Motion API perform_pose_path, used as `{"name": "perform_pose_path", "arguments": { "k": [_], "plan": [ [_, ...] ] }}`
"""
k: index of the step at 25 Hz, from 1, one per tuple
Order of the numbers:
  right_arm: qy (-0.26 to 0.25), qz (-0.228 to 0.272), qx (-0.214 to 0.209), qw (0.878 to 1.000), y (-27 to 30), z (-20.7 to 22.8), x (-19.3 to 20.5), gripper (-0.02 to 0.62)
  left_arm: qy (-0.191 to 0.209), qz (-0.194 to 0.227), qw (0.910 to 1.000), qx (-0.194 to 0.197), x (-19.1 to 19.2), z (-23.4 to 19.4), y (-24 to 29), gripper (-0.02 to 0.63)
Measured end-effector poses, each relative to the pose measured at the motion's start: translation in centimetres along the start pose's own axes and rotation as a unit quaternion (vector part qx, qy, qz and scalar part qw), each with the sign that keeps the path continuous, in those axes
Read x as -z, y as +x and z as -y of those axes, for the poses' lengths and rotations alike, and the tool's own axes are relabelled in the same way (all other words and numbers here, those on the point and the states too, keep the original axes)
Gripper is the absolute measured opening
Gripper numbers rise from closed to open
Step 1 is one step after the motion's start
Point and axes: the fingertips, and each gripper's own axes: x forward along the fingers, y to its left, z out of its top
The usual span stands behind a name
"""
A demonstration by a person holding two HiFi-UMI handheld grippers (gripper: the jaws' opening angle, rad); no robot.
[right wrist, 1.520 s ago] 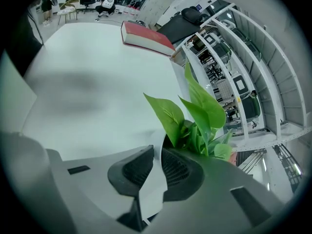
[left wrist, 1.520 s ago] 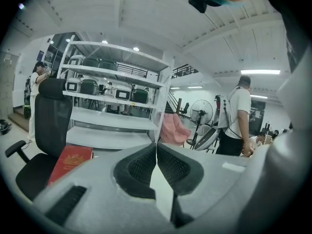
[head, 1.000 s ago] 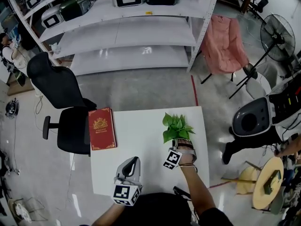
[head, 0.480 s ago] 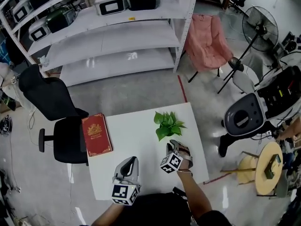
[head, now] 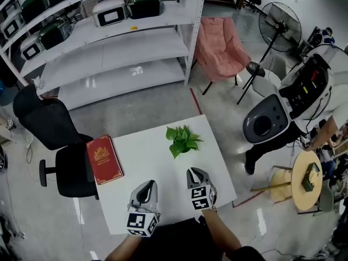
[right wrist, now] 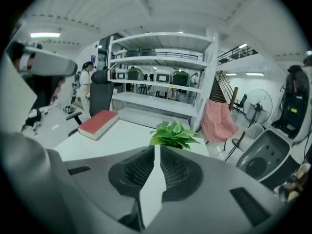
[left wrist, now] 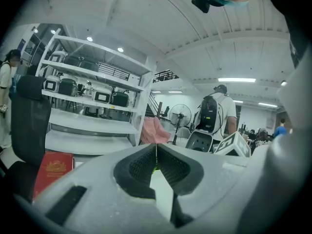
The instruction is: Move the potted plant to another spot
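Green plant (head: 182,140) stands upright on the white desk (head: 147,162), toward its far right corner, near the far edge. Nothing touches it. I can't make out the pot from the head view, leaves cover it. In the right gripper view the plant (right wrist: 173,134) sits straight ahead, beyond the jaw tips.

My right gripper (head: 194,171) hovers over the desk's near right part, well short of the plant and apart from it. Its jaws are drawn together to a thin slit and hold nothing; only bare desk shows through the slit at (right wrist: 157,150).

My left gripper (head: 150,184) is just beside the right one, on its left, over the near edge of the desk. Its jaws are pressed together at the tips, empty, as its own view shows (left wrist: 156,152).

Red book (head: 104,159) lies flat along the desk's left edge, well apart from the plant and from both grippers.

Off the desk: black chair (head: 51,140) at the left, touching or just beside the desk's left side. White shelf (head: 109,42) beyond it. Pink chair (head: 217,45) and fan (head: 278,26) are farther right.
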Motion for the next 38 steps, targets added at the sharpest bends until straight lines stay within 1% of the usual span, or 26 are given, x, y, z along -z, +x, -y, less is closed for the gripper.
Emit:
{"name": "perform_pose_path", "arguments": {
  "k": [3, 9, 12, 15, 18, 23, 31, 38],
  "plan": [
    [0.055, 0.021, -0.012, 0.998, -2.3, -0.8, -0.3, 0.035, 0.003, 0.002, 1.0000, 0.008, 0.0, 0.6, -0.6, 0.021],
    [0.117, 0.069, -0.020, 0.990, -7.6, -2.3, -1.2, 0.032, -0.001, 0.000, 1.0000, 0.008, 0.3, 1.4, -1.8, 0.021],
    [0.137, 0.082, -0.032, 0.987, -9.8, -3.3, -1.3, 0.032, 0.009, 0.007, 0.9998, 0.013, 0.1, 1.9, -2.1, 0.021],
    [0.146, 0.090, -0.030, 0.985, -10.6, -3.7, -1.1, 0.026, 0.013, 0.008, 0.9998, 0.013, 0.4, 2.3, -2.4, 0.021],
    [0.145, 0.084, -0.021, 0.986, -10.9, -3.7, -0.6, 0.013, 0.011, 0.004, 0.9997, 0.019, 0.8, 2.5, -2.4, 0.021],
    [0.149, 0.081, -0.025, 0.985, -11.2, -4.2, -0.2, 0.012, 0.016, 0.004, 0.9995, 0.026, 0.8, 2.8, -2.5, 0.021],
    [0.153, 0.087, -0.029, 0.984, -11.3, -4.3, -0.1, 0.012, 0.009, -0.004, 0.9996, 0.027, 1.6, 2.9, -2.4, 0.021],
    [0.154, 0.089, -0.030, 0.984, -11.4, -4.2, -0.2, 0.012, 0.011, -0.006, 0.9994, 0.032, 1.6, 3.2, -2.3, 0.021]
  ]
}}
